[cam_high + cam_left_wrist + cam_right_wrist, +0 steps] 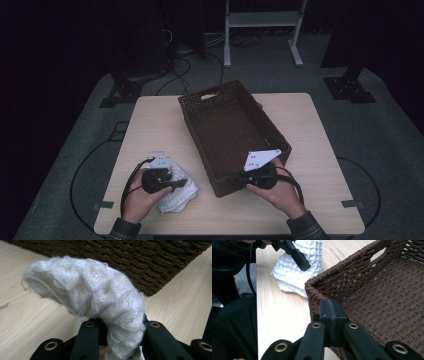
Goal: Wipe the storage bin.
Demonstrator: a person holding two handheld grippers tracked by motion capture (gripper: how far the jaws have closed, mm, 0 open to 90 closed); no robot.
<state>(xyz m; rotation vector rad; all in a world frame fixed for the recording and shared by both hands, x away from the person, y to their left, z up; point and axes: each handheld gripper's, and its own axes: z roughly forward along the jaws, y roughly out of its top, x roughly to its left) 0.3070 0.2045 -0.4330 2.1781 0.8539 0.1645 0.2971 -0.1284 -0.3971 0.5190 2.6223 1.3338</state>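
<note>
While the left tool (176,184) sits at the lower left of the high view with its jaws pinched on a fluffy white knitted cloth (176,196), most of that cloth lies crumpled on the pale wooden table (150,130), just beside the near left corner of the dark brown woven rectangular basket (231,134). In the left gripper view the cloth (90,292) bulges up between the two black jaws, gripped by one bunched fold only. The right tool (234,177) rests at the near wall of the basket with its jaws fully closed and nothing between them; in the right gripper view its closed tips (332,315) hang just over the basket's rim (329,277). The likely aim is to get the cloth into the basket. The grip is the weak point: a single soft fold could slide out on the lift, dropping the cloth back on the table. A trailing end might also catch on the rough woven rim and drag, or nudge the light basket sideways, since the empty right tool is not clamped on it.
</note>
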